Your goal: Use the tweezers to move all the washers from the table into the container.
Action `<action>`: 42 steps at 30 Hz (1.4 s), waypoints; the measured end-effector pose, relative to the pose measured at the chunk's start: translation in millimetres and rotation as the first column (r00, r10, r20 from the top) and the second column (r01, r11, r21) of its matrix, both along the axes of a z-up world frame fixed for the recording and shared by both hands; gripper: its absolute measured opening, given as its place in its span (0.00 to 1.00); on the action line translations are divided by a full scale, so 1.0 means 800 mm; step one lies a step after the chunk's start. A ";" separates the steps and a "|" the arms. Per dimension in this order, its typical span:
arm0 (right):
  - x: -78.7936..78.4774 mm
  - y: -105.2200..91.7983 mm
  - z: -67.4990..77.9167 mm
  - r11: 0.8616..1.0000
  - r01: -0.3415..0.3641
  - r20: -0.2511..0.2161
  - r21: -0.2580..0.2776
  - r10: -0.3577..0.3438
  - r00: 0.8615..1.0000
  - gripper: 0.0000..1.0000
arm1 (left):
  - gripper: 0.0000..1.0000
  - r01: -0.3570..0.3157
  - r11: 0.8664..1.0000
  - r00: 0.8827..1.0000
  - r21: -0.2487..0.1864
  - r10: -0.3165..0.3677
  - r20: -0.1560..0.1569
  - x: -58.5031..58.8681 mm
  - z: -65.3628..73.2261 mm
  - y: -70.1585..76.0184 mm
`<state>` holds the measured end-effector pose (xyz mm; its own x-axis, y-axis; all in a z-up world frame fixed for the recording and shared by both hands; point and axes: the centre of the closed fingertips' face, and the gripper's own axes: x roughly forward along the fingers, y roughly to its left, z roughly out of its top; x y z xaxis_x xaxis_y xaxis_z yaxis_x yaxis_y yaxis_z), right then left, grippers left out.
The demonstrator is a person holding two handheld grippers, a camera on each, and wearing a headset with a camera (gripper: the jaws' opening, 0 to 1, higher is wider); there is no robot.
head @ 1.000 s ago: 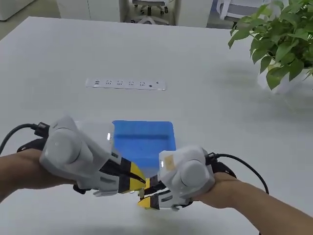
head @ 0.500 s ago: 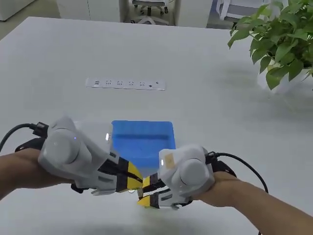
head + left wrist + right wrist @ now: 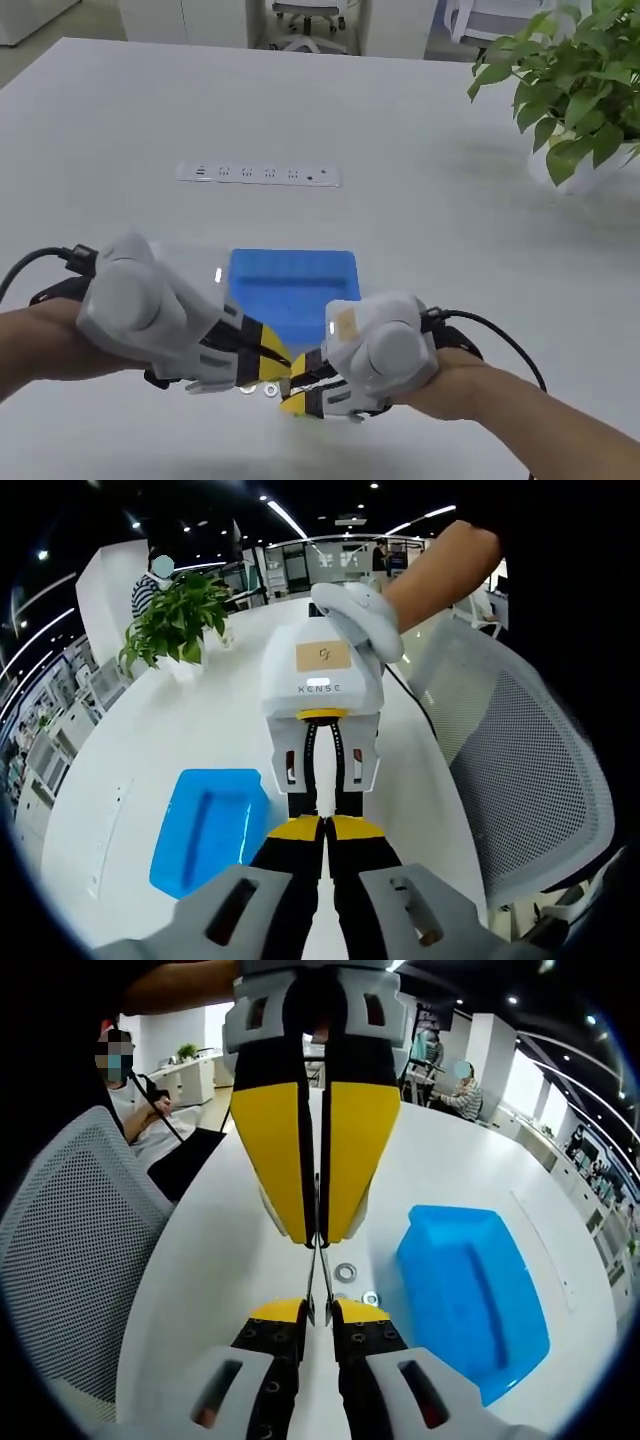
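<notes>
White tabletop in an open office carries a shallow blue plastic container, with a white power strip beyond it and a leafy green potted plant well apart from it. Just beside the container's near edge, the left gripper and right gripper meet tip to tip. Both sets of tongs are pressed together on the slim metal tweezers that run between them. Two small silver ring washers lie on the tabletop near the container's near wall, under the tweezers. Its blue floor looks bare, so by my reading nothing has gone in yet and both washers are left to move.
</notes>
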<state>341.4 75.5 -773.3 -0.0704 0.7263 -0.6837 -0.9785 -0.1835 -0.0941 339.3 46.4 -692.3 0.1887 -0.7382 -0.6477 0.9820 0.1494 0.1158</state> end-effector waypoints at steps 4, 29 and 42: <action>0.002 0.001 0.000 1.000 0.003 0.008 0.001 -0.003 1.000 0.13 | 0.05 0.001 1.000 1.000 0.005 -0.001 0.005 0.003 0.000 0.001; 0.013 -0.001 -0.010 0.999 0.034 0.025 -0.008 -0.034 0.999 0.13 | 0.05 -0.004 1.000 1.000 0.015 0.004 0.001 0.014 -0.009 0.003; 0.018 -0.007 -0.004 0.998 0.061 0.001 -0.011 -0.061 0.998 0.14 | 0.05 -0.019 1.000 0.999 -0.014 0.018 -0.027 0.025 -0.009 -0.003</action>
